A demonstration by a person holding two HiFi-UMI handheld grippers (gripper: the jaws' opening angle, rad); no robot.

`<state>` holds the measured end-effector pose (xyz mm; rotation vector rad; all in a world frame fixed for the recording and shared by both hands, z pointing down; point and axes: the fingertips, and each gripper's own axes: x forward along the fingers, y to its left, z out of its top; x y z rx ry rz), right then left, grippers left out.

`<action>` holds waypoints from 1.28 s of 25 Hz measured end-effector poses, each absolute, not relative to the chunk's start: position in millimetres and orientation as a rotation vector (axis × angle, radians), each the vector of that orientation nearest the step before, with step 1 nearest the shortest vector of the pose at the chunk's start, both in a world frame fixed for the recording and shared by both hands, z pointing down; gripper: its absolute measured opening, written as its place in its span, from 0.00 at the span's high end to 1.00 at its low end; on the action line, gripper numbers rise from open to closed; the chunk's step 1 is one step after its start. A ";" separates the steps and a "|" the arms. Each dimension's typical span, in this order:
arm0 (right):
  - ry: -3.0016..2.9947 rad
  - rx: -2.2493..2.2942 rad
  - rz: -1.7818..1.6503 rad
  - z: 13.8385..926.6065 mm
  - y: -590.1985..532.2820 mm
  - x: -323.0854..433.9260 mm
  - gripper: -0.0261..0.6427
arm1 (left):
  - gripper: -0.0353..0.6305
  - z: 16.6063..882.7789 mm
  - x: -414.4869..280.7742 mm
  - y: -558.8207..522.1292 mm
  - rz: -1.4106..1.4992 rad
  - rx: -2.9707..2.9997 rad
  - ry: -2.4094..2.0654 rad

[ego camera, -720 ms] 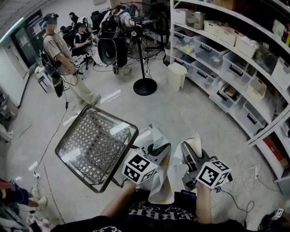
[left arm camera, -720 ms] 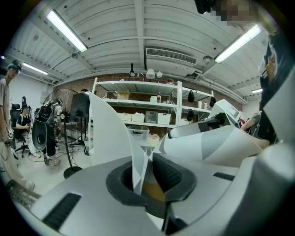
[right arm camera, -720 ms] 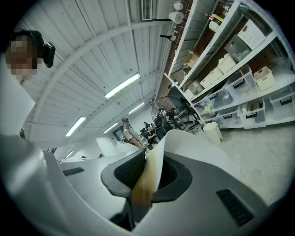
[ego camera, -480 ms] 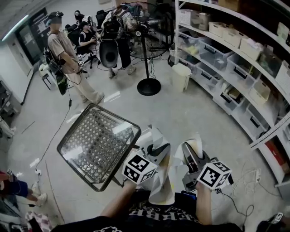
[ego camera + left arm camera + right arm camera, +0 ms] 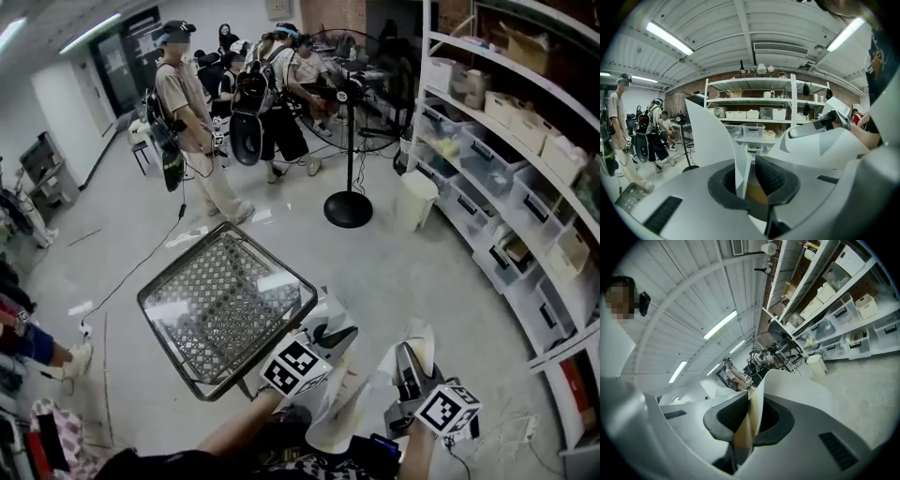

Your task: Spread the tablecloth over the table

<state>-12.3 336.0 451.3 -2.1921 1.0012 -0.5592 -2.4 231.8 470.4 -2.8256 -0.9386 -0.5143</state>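
White cloth is pinched in both hand-held tools: the left gripper (image 5: pixel 334 336) and right gripper (image 5: pixel 406 362) each have jaws closed on the tablecloth (image 5: pixel 339 414), which hangs bunched between them, just beside the near corner of the metal mesh table (image 5: pixel 182 262). People (image 5: pixel 192 131) stand beyond, near a pedestal fan (image 5: pixel 349 141).

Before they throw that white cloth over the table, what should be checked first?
1. Left gripper shut on the tablecloth: ok.
2. Right gripper shut on the tablecloth: ok.
3. Table top bare: ok.
4. Tablecloth over the table: not ok, it hangs bunched between the grippers.
5. Matching corners held: cannot tell.
6. Standing person away from the table: ok.
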 end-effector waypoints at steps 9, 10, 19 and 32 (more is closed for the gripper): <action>0.990 -2.209 -0.569 440.7 307.0 12.8 0.90 | 0.87 446.1 27.9 182.9 -0.460 -2.818 -0.836; 0.986 -2.210 -0.567 440.3 304.1 18.7 0.90 | 0.87 443.1 32.8 179.1 -0.446 -2.822 -0.834; 0.969 -2.232 -0.559 429.0 255.7 100.6 0.90 | 0.87 437.4 115.0 134.8 -0.368 -2.878 -0.912; 1.076 -2.305 -0.495 386.4 151.7 221.4 0.91 | 0.87 401.6 223.1 23.5 -0.230 -2.921 -0.821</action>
